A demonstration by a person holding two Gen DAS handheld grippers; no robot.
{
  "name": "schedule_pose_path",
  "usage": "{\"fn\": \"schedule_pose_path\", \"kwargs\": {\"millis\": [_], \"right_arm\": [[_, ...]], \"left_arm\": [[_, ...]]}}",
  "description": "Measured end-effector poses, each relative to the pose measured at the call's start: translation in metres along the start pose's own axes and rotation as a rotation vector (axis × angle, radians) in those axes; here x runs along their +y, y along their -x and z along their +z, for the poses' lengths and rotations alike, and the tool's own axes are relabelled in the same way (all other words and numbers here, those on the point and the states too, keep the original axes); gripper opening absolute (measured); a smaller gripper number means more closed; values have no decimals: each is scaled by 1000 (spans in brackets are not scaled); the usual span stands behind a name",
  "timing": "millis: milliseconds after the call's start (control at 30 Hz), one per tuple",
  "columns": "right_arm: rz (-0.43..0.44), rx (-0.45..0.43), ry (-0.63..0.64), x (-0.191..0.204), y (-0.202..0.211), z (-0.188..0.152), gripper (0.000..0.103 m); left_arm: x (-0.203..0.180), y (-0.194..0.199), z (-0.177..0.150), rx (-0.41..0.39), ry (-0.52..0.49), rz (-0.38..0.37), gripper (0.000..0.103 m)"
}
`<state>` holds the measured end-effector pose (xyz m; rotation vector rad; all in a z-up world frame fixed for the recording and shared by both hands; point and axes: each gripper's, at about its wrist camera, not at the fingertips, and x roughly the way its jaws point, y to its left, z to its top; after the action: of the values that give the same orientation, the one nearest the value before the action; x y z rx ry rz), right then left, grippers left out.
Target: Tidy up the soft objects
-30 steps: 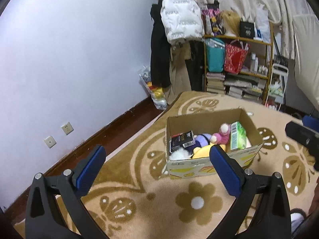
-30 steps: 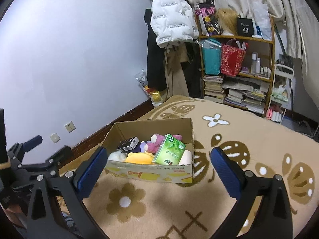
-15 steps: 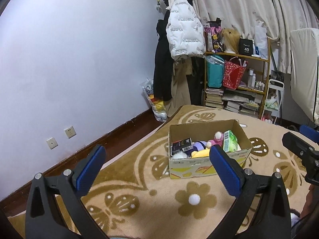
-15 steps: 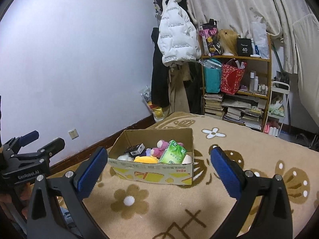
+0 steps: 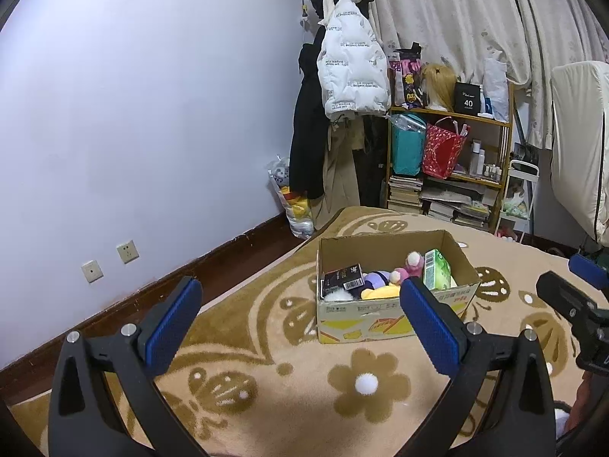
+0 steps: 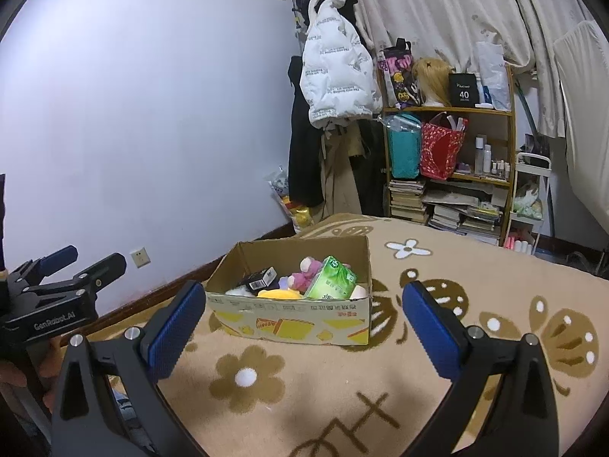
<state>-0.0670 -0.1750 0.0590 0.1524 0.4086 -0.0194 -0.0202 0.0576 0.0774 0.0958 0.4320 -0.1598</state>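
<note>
Two black grippers with blue pads, left gripper (image 5: 300, 327) and right gripper (image 6: 302, 329), are hovering spread wide and empty over the tan flower-patterned carpet (image 6: 380, 400). Ahead, soft toys are sitting packed in the brown cardboard box (image 6: 297, 314); a careless grab risks snagging neighbours. Beyond, the wooden bookshelf (image 6: 449, 167) is overflowing.

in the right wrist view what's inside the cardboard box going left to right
White fluffy plush → black carton with a barcode label → yellow plush → pink plush toy → green tissue pack → cream-coloured rounded item, all in the open cardboard box.
</note>
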Motion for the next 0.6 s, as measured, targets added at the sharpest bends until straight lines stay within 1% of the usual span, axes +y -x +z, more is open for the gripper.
{"fn": "schedule_pose_path", "kwargs": {"millis": [200,433,600], "right_arm": [[-12,23,8,0,-4,-8,103],[-16,29,-14,-7,-10,-13,103],[-18,38,-23,-9,-15,-15,103]], "left_arm": [[-1,-16,-5,41,1,12,103],[-17,-25,-12,72,-67,0,103],[-19,-26,-13,75,-65,4,103]]}}
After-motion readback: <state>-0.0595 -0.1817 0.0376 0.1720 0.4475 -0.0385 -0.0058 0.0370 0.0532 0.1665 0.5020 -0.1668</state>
